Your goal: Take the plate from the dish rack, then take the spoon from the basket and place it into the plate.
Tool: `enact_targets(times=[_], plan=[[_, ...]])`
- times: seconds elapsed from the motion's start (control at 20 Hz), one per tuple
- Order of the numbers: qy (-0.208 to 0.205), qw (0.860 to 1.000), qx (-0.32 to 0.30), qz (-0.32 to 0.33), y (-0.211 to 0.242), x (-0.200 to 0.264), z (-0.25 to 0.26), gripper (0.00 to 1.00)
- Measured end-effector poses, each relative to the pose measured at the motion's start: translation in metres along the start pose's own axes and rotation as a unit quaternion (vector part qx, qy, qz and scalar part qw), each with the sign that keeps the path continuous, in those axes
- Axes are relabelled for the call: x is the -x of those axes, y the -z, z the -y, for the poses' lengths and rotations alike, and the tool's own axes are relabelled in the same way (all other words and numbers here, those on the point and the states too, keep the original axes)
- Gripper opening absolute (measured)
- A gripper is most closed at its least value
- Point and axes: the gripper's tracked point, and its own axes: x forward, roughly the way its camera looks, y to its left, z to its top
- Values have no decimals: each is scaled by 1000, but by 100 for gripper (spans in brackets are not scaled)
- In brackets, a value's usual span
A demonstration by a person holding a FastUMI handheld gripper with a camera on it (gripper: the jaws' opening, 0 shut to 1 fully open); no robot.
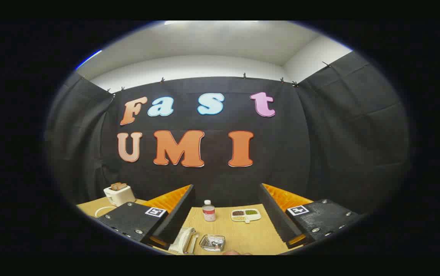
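Jaws spread wide on gripper point(225, 214), holding nothing above pale wooden table point(243, 234); best lowered slowly, dish rack unseen.

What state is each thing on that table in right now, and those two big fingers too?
Gripper: fingers wide open, holding nothing.
Toaster: upright, bread in its slots.
Bottle: standing, cap on.
Divided dish: flat, filled with dark and green bits.
Metal tray: flat, between the fingers.
Table: wooden.
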Motion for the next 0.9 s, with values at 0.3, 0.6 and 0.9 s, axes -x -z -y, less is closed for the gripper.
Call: enact_targets(times=[0.3,0.6,0.9], plan=[[-8,1000,4,-22,9,4,-12,98],[-15,999,7,-31,11,5,-19,99],[-26,999,7,-33,12,4,-27,99]])
